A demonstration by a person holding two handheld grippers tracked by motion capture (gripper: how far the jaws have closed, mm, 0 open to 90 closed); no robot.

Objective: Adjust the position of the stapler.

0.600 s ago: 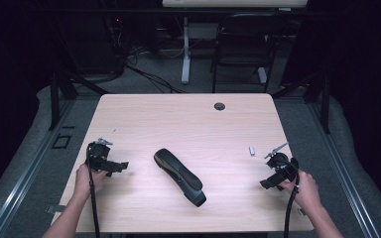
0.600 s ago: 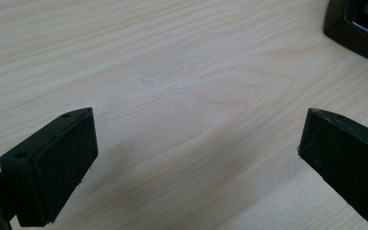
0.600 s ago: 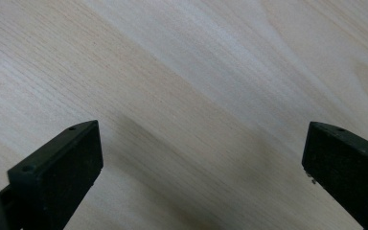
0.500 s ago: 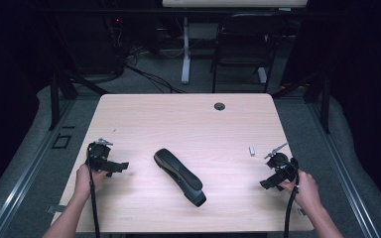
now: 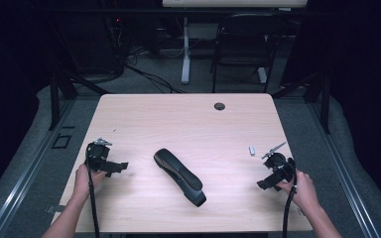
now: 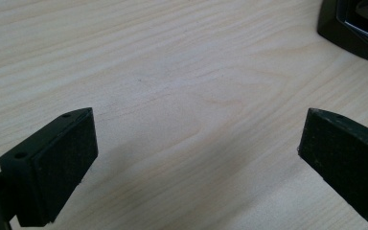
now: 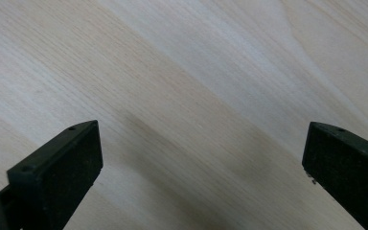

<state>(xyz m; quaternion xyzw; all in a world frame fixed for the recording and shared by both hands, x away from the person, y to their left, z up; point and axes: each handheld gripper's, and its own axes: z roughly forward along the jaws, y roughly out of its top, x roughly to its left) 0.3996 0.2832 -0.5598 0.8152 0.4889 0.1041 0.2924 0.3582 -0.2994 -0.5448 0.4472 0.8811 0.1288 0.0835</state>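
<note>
Tabletop [image 5: 188,119] with long black curved handset [image 5: 179,176]

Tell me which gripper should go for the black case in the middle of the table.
Probably the left gripper. It sits nearer the black case, whose corner shows in the left gripper view, and its fingers are wide open. The right gripper is also open but farther off.

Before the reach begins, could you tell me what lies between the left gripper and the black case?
Nothing: in the high view, bare wooden table separates the left gripper from the black case.
</note>
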